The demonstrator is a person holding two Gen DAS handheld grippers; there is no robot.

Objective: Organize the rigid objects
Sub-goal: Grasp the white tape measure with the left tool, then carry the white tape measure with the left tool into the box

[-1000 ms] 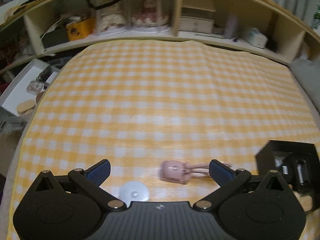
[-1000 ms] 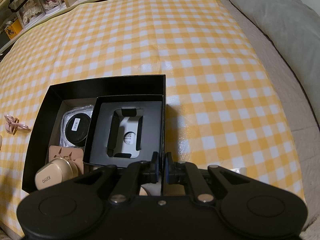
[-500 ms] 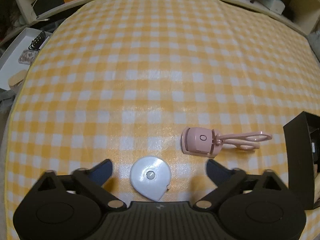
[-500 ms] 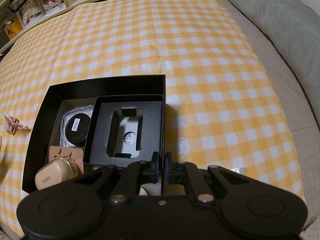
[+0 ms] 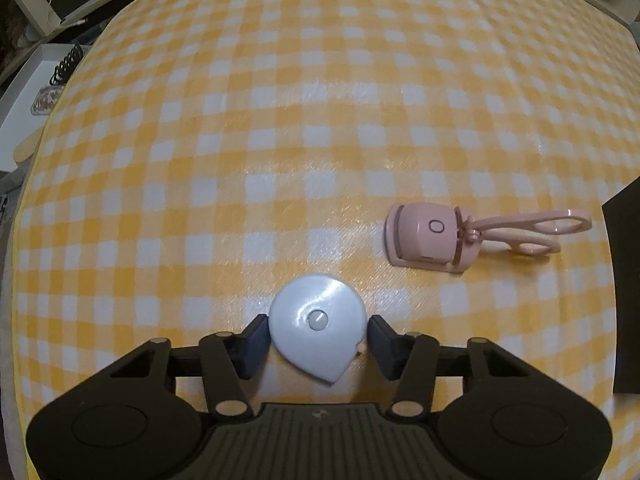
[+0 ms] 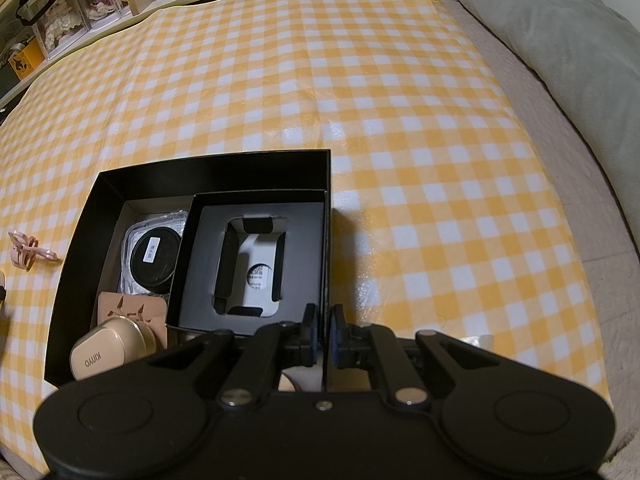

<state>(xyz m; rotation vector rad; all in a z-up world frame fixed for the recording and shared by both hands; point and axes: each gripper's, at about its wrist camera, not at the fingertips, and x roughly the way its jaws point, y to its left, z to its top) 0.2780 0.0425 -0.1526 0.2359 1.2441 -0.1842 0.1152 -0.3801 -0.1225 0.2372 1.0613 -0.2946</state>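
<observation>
A pale blue round tape measure [image 5: 316, 324] lies on the yellow checked cloth between the fingers of my left gripper [image 5: 316, 338], which touch its two sides. A pink eyelash curler [image 5: 460, 236] lies to the right of it; it also shows at the left edge of the right wrist view [image 6: 26, 252]. My right gripper [image 6: 325, 334] is shut on the right wall of the black box [image 6: 216, 168]. The box holds a smaller black insert box [image 6: 256, 256], a black round tin [image 6: 154, 258], a tan card [image 6: 132, 310] and a gold case [image 6: 108, 354].
The black box's corner [image 5: 624, 288] stands at the right edge of the left wrist view. A grey pillow [image 6: 560, 32] lies at the far right. Shelves with clear containers [image 6: 68, 12] run along the back. A white tray [image 5: 28, 96] sits off the cloth's left edge.
My left gripper moved forward and down over the tape measure and closed its fingers in against its sides. My right gripper and the box stayed still.
</observation>
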